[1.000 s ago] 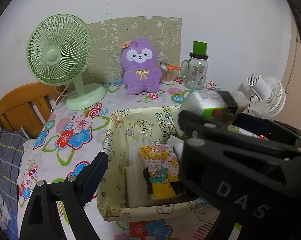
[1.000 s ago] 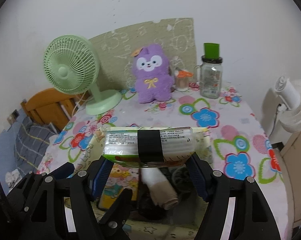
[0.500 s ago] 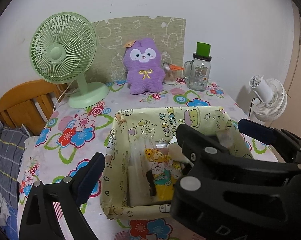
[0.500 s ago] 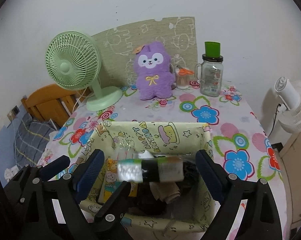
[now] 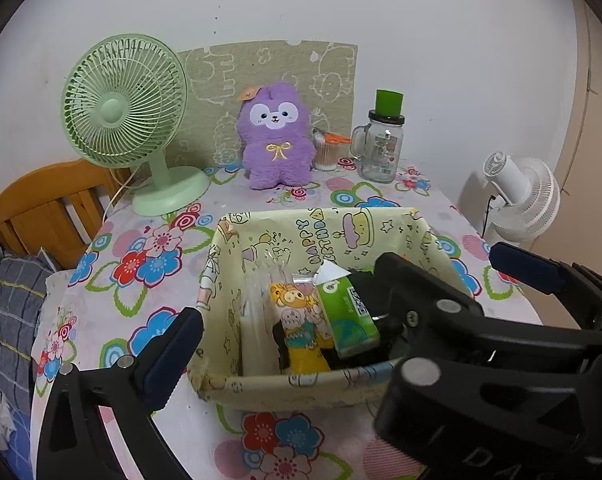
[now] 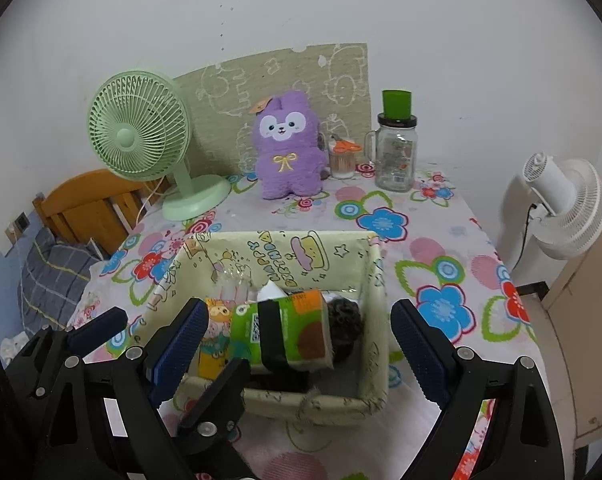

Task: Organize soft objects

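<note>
Green fan point(image 5: 125, 112) back left on floral surface point(image 5: 141, 264) — jar point(image 5: 382, 148) with green lid back right, white fan point(image 6: 561, 208) off right edge, wooden chair point(image 5: 49, 208) left.

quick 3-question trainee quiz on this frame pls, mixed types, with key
1. True or false: the right gripper is shut on the green tissue pack.
2. The tissue pack lies in: A) the fabric basket B) on the tablecloth C) beside the purple plush.
3. Fill in: the glass jar has a ____ lid.

Key: 1 false, its jaws stand wide apart, empty. 2 A. 3 green.
</note>
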{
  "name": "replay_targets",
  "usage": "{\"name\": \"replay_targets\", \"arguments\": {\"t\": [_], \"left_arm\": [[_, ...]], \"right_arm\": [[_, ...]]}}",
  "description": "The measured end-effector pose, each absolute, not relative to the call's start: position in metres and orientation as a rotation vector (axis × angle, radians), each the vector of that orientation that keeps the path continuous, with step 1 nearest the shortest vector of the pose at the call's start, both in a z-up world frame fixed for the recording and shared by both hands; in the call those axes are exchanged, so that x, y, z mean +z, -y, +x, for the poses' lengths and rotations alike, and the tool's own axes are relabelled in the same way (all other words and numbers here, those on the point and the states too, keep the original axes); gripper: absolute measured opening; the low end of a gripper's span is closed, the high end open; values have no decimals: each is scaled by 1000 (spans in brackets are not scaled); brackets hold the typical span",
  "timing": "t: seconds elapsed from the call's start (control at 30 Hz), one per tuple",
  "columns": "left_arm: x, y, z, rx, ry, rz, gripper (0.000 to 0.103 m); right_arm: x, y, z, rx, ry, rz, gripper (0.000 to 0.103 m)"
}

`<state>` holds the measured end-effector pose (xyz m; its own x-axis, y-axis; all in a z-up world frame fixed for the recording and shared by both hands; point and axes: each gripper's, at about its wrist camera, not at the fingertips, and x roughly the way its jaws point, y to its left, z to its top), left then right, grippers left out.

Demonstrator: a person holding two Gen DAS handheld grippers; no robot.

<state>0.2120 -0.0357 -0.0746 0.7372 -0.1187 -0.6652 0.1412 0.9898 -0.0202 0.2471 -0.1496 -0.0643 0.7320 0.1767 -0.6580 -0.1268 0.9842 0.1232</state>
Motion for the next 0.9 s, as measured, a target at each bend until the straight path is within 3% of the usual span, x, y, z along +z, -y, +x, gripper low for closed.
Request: {"name": "replay_targets", "arguments": {"t": [0.9], "left_arm": [[-35, 1, 108, -99, -605, -26, 103]], "right_arm": [[-17, 180, 136, 86, -618, 36, 95]]}}
